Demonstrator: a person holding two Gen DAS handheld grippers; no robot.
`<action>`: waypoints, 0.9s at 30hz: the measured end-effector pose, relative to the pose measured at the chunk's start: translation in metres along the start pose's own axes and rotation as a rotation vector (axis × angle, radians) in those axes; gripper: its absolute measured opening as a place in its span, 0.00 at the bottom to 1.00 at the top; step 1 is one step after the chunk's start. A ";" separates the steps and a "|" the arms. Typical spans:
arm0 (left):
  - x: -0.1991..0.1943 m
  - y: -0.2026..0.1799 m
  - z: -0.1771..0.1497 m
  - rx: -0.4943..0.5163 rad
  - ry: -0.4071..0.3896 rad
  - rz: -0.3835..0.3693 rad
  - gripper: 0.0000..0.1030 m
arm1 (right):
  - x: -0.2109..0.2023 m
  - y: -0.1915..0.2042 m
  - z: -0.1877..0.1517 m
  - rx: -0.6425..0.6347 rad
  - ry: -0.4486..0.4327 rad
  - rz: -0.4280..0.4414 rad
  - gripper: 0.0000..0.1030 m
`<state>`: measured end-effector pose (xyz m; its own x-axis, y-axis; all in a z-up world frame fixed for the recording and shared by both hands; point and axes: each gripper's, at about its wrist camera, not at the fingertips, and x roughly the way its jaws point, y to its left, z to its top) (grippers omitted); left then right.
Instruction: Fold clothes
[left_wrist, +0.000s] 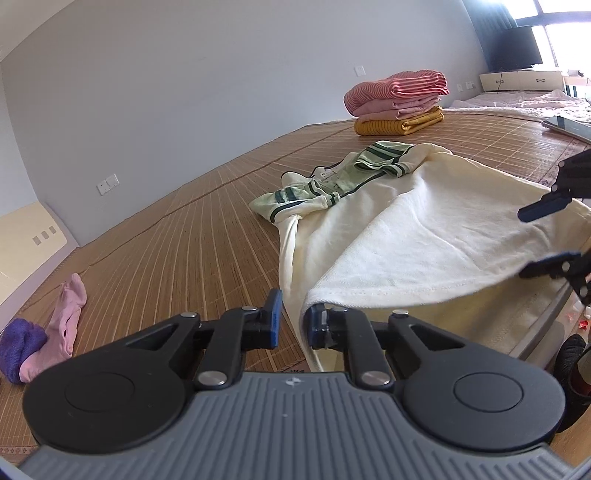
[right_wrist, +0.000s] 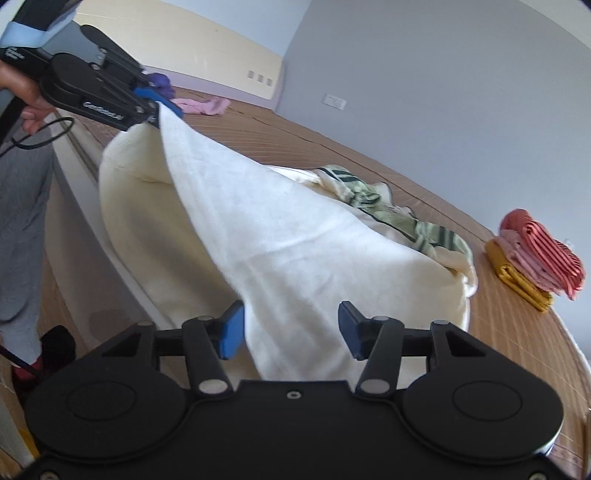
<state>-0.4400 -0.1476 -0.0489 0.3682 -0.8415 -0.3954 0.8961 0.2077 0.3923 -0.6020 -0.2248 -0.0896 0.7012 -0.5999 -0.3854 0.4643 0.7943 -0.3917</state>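
Blue-padded black fingers (left_wrist: 314, 325) of the left gripper (left_wrist: 292, 320) sit closest to the lens, nearly closed. In the right wrist view they pinch one corner of the cream knitted polo shirt with green striped collar and cuffs (left_wrist: 424, 236) and hold it lifted. The right gripper (right_wrist: 291, 328) stands wide open with the raised hem running between its fingers (right_wrist: 232, 328); neither pad visibly touches the cloth, so it grips nothing.

The shirt lies on the woven bamboo mat (left_wrist: 177, 236) that covers the bed, collar toward the far wall. Its long axis runs away from both grippers, and the lifted hem stretches crosswise between them. Further back sits a stack of folded red-striped, pink and mustard garments (left_wrist: 399, 101); a pink sock (left_wrist: 64, 325) and a purple one (left_wrist: 18, 347) lie well apart to the left.

My guess is that the right gripper must close on its hem corner before the lower edge can be carried toward the collar.
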 end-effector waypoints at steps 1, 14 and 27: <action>0.000 -0.001 0.000 0.002 -0.001 -0.007 0.16 | -0.005 -0.005 -0.002 0.022 0.009 -0.046 0.39; -0.002 -0.012 -0.007 0.066 0.017 -0.098 0.16 | -0.028 -0.030 -0.011 0.054 0.127 -0.138 0.02; -0.001 -0.042 -0.042 0.338 0.187 -0.192 0.16 | -0.042 -0.050 -0.024 0.149 0.310 -0.053 0.02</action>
<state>-0.4678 -0.1347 -0.0998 0.2691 -0.7377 -0.6192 0.8326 -0.1450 0.5346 -0.6680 -0.2415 -0.0736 0.4865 -0.6232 -0.6123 0.5855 0.7527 -0.3010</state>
